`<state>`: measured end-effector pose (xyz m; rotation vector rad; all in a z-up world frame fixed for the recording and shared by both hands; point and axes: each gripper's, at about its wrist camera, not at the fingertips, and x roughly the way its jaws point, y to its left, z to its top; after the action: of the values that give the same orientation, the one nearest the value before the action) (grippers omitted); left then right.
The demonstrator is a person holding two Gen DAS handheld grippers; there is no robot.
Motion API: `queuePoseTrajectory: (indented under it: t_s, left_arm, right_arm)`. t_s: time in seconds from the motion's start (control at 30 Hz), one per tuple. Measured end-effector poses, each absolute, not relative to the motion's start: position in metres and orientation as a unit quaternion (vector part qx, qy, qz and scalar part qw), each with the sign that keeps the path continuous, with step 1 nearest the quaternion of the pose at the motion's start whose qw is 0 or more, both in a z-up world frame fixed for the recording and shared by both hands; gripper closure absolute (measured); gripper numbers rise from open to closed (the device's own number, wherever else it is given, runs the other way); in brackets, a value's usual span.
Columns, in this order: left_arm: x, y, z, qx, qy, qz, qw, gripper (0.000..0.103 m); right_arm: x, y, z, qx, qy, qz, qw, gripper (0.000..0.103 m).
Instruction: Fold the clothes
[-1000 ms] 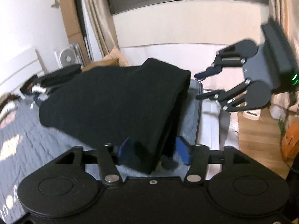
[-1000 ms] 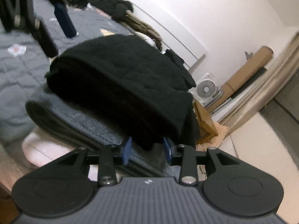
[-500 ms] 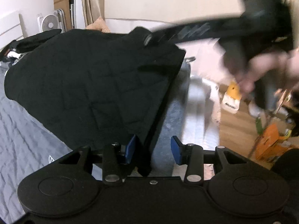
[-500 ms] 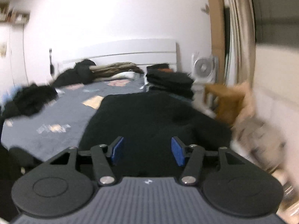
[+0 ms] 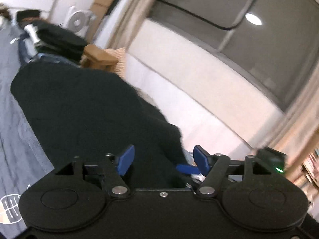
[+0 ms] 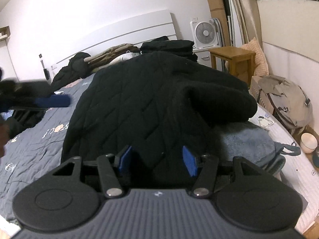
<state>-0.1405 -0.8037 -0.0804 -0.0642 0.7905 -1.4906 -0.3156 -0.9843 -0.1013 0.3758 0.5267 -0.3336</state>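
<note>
Two grippers: left gripper (image 5: 162, 160) has just been opening; right gripper (image 6: 157, 160) parted; neither presses cloth.
Garment: black quilted garment (image 6: 151, 103) on bed (image 6: 35, 145).
Around: fan (image 6: 205, 33), wooden stool (image 6: 232, 56), backpack (image 6: 287, 99).

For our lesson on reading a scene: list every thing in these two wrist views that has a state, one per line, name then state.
Black quilted garment: folded, lying on the bed.
Left gripper: open, jaws just opening, garment edge between them.
Right gripper: open, garment between its pads, unpinched.
Stack of black clothes: folded, piled.
Fan: whether running, cannot tell.
Backpack: slumped.
</note>
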Motion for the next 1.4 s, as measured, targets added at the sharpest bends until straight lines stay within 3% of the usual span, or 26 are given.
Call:
queuePoseTrajectory:
  t_s: [0.17,0.33,0.4,0.47,0.63,0.87,1.4]
  left_arm:
    - [-0.138,-0.829,-0.118,0.036,0.413,-0.598,0.686,0.038]
    - [-0.149,-0.819,-0.111,0.055,0.391,-0.594,0.701,0.032]
    - [-0.147,-0.810,-0.100,0.058,0.385,-0.596,0.703,0.026]
    - [-0.147,-0.797,-0.088,0.062,0.371,-0.590,0.714,0.008]
    - [-0.157,-0.781,-0.067,0.082,0.334,-0.580,0.739,0.000]
    - [-0.170,-0.758,-0.056,0.105,0.334,-0.566,0.746,0.000]
    - [-0.186,-0.701,-0.026,0.102,0.308,-0.571,0.754,0.000]
  right_arm:
    - [-0.316,-0.976,-0.101,0.191,0.266,-0.170,0.929,0.046]
    - [-0.312,-0.962,-0.100,0.173,0.280,-0.176,0.928,0.043]
    - [-0.311,-0.960,-0.096,0.175,0.278,-0.188,0.926,0.043]
    - [-0.311,-0.960,-0.089,0.188,0.278,-0.203,0.920,0.042]
    - [-0.308,-0.941,-0.069,0.195,0.289,-0.259,0.901,0.031]
    - [-0.310,-0.894,-0.043,0.155,0.285,-0.321,0.890,0.023]
    - [-0.331,-0.834,-0.013,0.200,0.277,-0.343,0.875,0.022]
